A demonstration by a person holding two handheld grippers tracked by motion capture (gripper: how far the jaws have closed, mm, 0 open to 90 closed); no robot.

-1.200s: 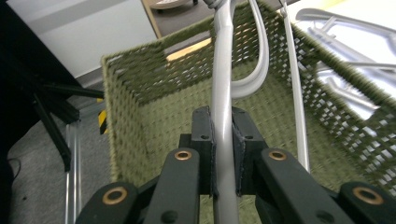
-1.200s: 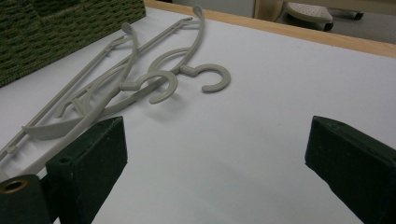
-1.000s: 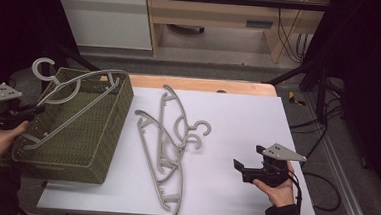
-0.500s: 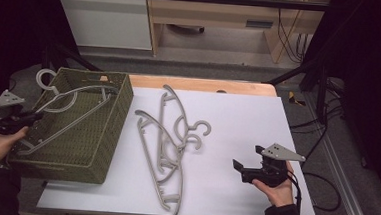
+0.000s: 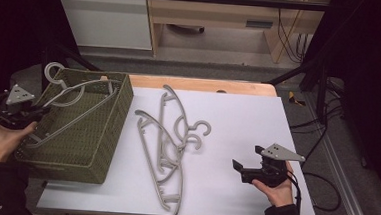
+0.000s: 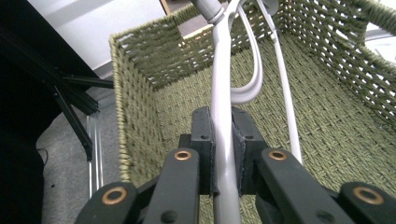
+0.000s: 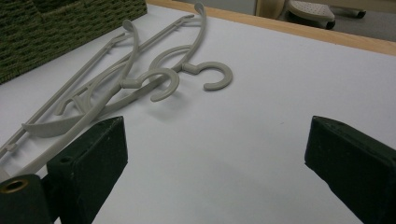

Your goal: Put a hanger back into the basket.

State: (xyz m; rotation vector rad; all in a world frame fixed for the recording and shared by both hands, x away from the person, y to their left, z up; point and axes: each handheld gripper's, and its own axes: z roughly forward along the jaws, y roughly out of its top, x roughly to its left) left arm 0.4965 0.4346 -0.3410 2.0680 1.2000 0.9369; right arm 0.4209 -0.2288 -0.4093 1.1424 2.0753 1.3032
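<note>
The white surface (image 5: 257, 121) is seen from the high view, with a strip of wooden edge along its far side. A green woven basket (image 5: 108, 132) is set at the surface's left end, tipped so that its opening faces the person's left.

One grey hanger (image 5: 74, 98) is lodged in the basket, its hook (image 5: 50, 70) sticking out above the far rim. In the left gripper view the same hanger (image 6: 223, 107) is seen running up between the pads, inside the basket (image 6: 144, 74).

Two more grey hangers (image 5: 168, 151) are laid crossed over each other near the middle of the surface, just right of the basket, their hooks curled toward the right. In the right gripper view these hangers (image 7: 140, 81) are seen ahead and to the left.

The left gripper (image 5: 35, 112) is held at the basket's left side, its jaws pinching the hanger's bar. The right gripper (image 5: 248, 158) is held low over bare surface near the right front edge, well apart from the hangers, its jaws spread wide with nothing between them (image 7: 215, 154).
</note>
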